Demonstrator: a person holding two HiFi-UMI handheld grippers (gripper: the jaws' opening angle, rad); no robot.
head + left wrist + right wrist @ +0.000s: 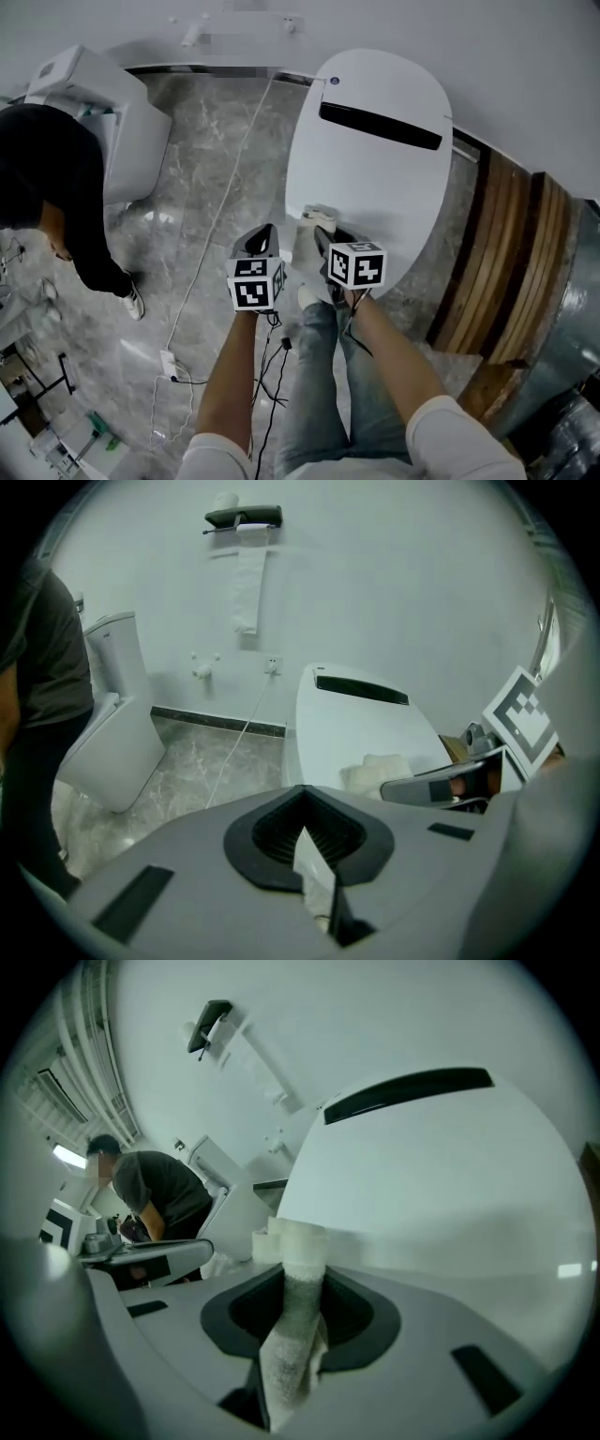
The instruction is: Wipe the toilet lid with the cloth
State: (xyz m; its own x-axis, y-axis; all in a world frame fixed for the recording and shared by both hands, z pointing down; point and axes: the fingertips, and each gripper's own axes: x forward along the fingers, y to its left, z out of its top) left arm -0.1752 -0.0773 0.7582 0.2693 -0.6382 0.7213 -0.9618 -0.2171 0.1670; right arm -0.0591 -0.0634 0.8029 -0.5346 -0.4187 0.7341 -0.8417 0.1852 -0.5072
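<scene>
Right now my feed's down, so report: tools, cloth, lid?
Right tool shut on cloth, at toilet lid's near end. Left tool shut, empty, beside the lid. Lid closed, nothing else on it. Person by other toilet, well clear.

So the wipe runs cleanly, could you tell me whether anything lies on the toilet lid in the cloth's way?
Nothing visible does. The right tongs grip the cloth at the near edge of the lid; the surface ahead is bare up to the dark strip at its back. The left tongs, shut, hang beside it.
</scene>
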